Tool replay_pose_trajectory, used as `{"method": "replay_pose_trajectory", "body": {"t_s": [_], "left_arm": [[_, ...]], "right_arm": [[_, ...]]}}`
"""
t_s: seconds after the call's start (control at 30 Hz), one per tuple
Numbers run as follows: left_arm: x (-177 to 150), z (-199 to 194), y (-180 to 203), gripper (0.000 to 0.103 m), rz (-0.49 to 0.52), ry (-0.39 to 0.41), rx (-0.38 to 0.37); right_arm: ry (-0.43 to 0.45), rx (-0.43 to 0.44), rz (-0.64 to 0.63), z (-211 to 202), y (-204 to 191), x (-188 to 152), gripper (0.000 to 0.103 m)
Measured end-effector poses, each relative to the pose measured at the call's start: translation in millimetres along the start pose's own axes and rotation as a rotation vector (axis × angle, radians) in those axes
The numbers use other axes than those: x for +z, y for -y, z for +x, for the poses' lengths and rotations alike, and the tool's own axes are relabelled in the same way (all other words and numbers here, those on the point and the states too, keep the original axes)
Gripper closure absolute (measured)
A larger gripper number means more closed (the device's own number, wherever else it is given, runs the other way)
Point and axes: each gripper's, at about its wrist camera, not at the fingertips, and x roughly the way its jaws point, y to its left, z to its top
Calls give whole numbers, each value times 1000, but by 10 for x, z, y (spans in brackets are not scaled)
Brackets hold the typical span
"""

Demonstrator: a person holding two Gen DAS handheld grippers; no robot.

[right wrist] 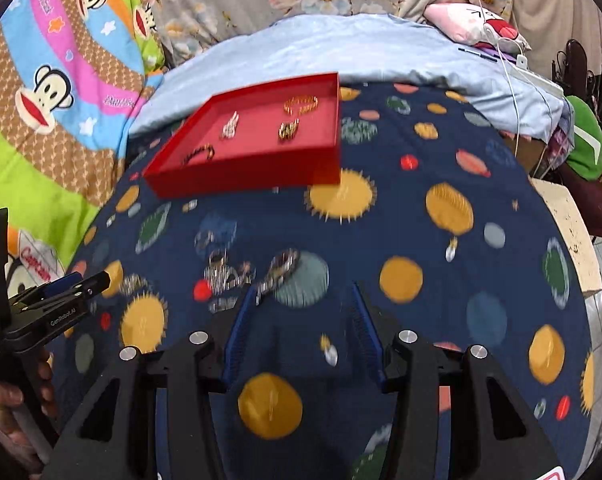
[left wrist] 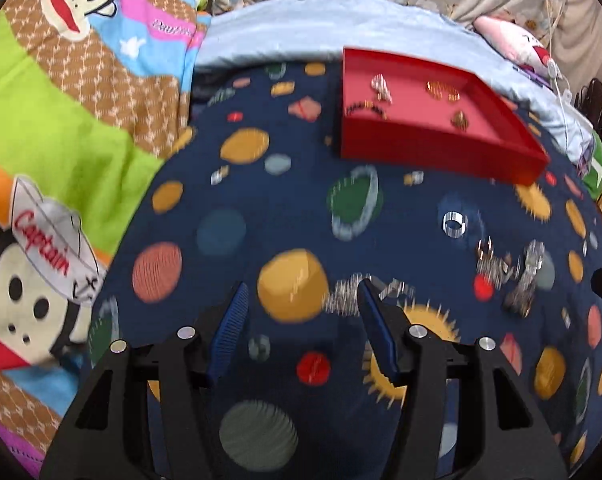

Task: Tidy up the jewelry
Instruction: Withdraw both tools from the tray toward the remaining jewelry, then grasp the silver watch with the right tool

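Observation:
A red tray (left wrist: 433, 148) (right wrist: 237, 178) sits on the planet-print cloth and holds several jewelry pieces, among them a gold bracelet (right wrist: 301, 105) and a dark bead bracelet (right wrist: 199, 155). Loose silver jewelry lies on the cloth: a ring (left wrist: 455, 224), a chain (left wrist: 343, 296), a tangled cluster (left wrist: 497, 266) (right wrist: 225, 274) and a silver bracelet (left wrist: 527, 284) (right wrist: 279, 274). My left gripper (left wrist: 303, 294) is open and empty, its right finger beside the chain. My right gripper (right wrist: 303, 294) is open and empty, its left finger next to the bracelet's end.
The cloth (left wrist: 261, 220) covers a bed with a cartoon-monkey blanket (left wrist: 61, 120) on the left and a pale blue sheet (right wrist: 341, 48) behind. The left gripper and hand show in the right wrist view (right wrist: 57, 296). A pink plush (right wrist: 473, 24) and white cables (right wrist: 517, 68) lie at the back right.

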Motion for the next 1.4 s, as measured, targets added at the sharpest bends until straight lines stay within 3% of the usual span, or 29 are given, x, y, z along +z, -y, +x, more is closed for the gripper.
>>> {"method": "replay_pose_trajectory", "body": {"t_s": [0.33,0.43,0.7,1.23,1.4], "left_arm": [[-181,37,32,48,-24,-32,-5],[-181,34,34,48,-27,-31,-11],[-179,48,-3,48,-38,-35,-10],[-128,108,-2,48,-50,-46,-33],[-127,110,-7,48,-49,-46,-37]], "right_arm": [[-7,12,56,211,-70,-60,55],[1,1,65,315,-94,16,58],[-32,-27,72,600,-94,92,82],[-46,-17,69,788,-194,180,83],[-47,11,54,775,-214,166,95]]}}
